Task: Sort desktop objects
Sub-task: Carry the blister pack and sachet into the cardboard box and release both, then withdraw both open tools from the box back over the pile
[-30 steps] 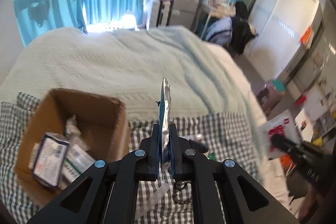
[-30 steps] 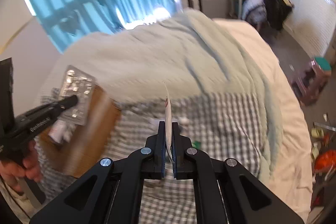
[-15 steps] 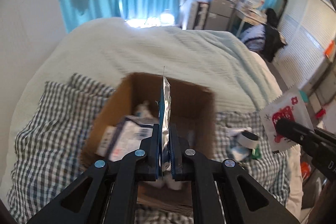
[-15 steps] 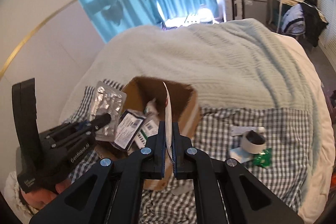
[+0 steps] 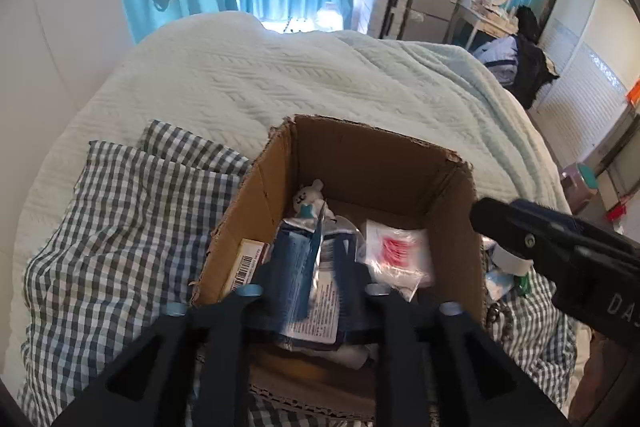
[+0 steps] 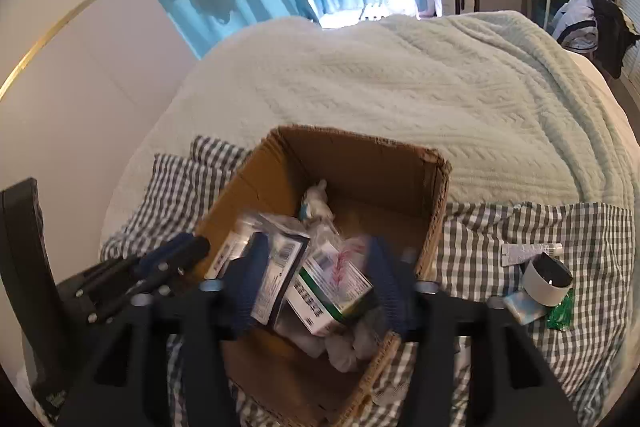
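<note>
A pale green knitted bedspread (image 6: 440, 87) covers the bed, and across its near part lies a grey-and-white checked cloth (image 5: 132, 227) that serves as the sorting surface. On that cloth stands an open brown cardboard box (image 5: 384, 163), already well filled: a green-and-white medicine carton (image 6: 332, 287), a dark-edged printed packet (image 6: 280, 267), a small white plush toy (image 5: 308, 197) at the back, and a clear plastic sachet with a pink print (image 5: 396, 251) lying on the heap at the right. Both tools hang directly over the box. The left gripper (image 5: 314, 267) has its jaws opening, and a thin silver foil blister strip (image 5: 318, 243) stands edge-on between them, apparently dropping free rather than pinched. The right gripper (image 6: 316, 267) is also opening its jaws, with nothing gripped between them; the pink-printed sachet seems to have just landed below. Most of the sorting looks done, but some items remain on the cloth to the right of the box: a white roll of tape with a dark core (image 6: 546, 279), a flat white tube (image 6: 528, 251), a small green wrapper (image 6: 560, 313) and a pale blue packet (image 6: 520, 305).
</note>
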